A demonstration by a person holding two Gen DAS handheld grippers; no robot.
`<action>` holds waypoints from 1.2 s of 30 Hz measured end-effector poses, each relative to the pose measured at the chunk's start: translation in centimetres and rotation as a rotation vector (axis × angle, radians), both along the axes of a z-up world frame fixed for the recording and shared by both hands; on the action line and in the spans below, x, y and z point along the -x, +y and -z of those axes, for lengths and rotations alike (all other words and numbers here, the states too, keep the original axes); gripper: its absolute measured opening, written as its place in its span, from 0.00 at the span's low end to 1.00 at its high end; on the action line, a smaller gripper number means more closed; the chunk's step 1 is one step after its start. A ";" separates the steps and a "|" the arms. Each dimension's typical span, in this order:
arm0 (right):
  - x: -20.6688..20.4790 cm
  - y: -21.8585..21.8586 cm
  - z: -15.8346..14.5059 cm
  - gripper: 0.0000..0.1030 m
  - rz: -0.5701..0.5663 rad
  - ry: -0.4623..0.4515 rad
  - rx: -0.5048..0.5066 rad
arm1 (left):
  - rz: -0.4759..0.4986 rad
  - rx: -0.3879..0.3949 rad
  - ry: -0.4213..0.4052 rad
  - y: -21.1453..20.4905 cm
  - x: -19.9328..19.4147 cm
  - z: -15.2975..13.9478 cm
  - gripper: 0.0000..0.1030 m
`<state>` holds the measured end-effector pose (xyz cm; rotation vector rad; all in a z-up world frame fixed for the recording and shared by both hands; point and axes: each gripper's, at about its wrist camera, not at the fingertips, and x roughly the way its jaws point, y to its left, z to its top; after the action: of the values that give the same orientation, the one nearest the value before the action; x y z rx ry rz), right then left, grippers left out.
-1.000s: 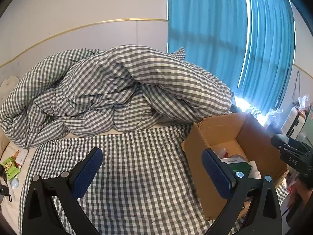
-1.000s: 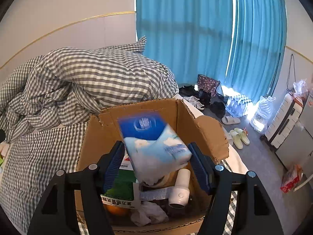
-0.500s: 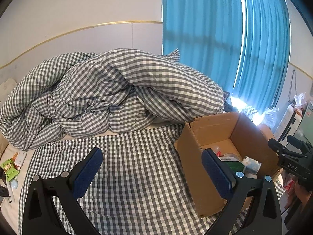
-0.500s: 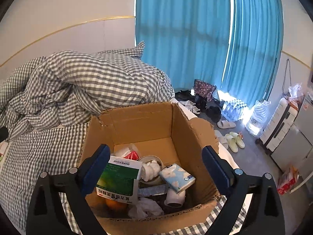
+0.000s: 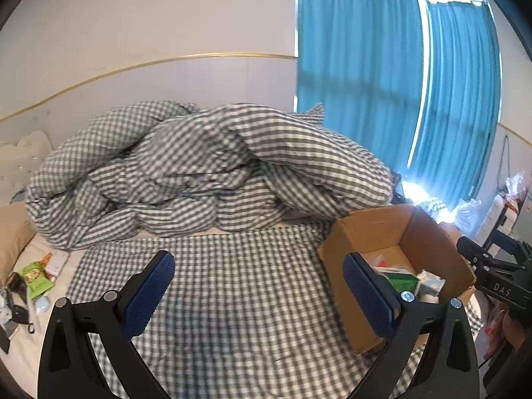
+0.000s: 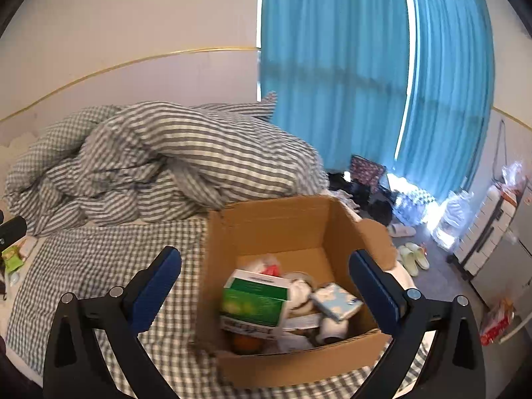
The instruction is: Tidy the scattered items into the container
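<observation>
An open cardboard box [image 6: 266,226] stands on the checked bed sheet; it also shows in the left wrist view [image 5: 369,229] at the right. Inside lie a green carton [image 6: 256,299], a blue-and-white tissue pack [image 6: 335,302], a white hair dryer [image 6: 332,329] and other items. My right gripper [image 6: 266,286] is open and empty above the box's near side. My left gripper [image 5: 259,292] is open and empty over the sheet, left of the box. Scattered items, among them a green snack packet [image 5: 33,277], lie at the bed's left edge.
A bunched checked duvet [image 5: 199,173] fills the back of the bed. A tan pillow [image 5: 13,229] lies at the far left. Blue curtains [image 6: 365,76] hang behind. Slippers [image 6: 412,256], bags and water bottles are on the floor right of the bed.
My right gripper opened and let the tissue pack fall into the box, then drew back and left. My left gripper pulled back and up; more of the bed's left edge shows.
</observation>
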<state>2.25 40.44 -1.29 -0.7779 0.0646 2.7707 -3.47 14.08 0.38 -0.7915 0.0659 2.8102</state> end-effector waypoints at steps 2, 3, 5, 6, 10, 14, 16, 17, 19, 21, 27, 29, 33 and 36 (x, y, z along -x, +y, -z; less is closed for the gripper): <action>0.1 -1.4 -0.2 0.99 -0.024 0.008 0.000 | -0.026 0.000 0.004 -1.5 -0.3 -0.2 1.00; 0.2 -2.2 -0.4 1.00 -0.040 0.013 0.002 | -0.039 -0.004 0.005 -2.5 -0.4 -0.3 1.00; 0.5 -3.8 -0.5 1.00 -0.069 0.022 0.008 | -0.064 -0.007 0.006 -4.1 -0.8 -0.4 1.00; 0.6 -4.5 -0.6 1.00 -0.083 0.026 0.008 | -0.081 -0.003 0.009 -5.1 -1.0 -0.4 1.00; 1.4 -7.7 -1.0 1.00 -0.137 0.037 0.013 | -0.133 0.003 0.009 -8.2 -1.4 -0.3 1.00; 2.2 -11.0 -1.2 1.00 -0.197 0.050 0.025 | -0.172 0.002 0.015 -11.2 -1.7 -0.4 1.00; 2.5 -12.7 -1.1 1.00 -0.223 0.048 0.021 | -0.196 0.009 0.015 -12.4 -1.8 -0.4 1.00; 2.7 -13.6 -1.1 1.00 -0.237 0.047 0.020 | -0.208 0.012 0.015 -13.1 -1.9 -0.4 1.00; 3.0 -15.4 -1.0 1.00 -0.266 0.044 0.020 | -0.228 0.017 0.013 -14.1 -2.1 -0.3 1.00; 3.2 -16.7 -0.8 1.00 -0.286 0.039 0.018 | -0.249 0.022 0.008 -15.3 -2.2 -0.1 1.00; 3.9 -20.2 -0.1 1.00 -0.335 0.014 0.014 | -0.294 0.016 -0.004 -18.0 -2.6 0.3 1.00; 4.0 -21.0 -0.1 1.00 -0.344 0.010 0.016 | -0.299 0.016 -0.008 -18.4 -2.7 0.5 1.00; 4.1 -22.3 -0.1 1.00 -0.351 0.003 0.016 | -0.304 0.017 -0.016 -19.0 -2.9 0.7 1.00; 4.0 -22.8 -0.2 1.00 -0.353 0.001 0.013 | -0.303 0.011 -0.020 -19.4 -2.9 0.7 1.00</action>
<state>-1.78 17.59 -1.12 -0.8643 -0.0607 3.1037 -0.52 -5.29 -0.34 -0.9005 -0.0456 3.0859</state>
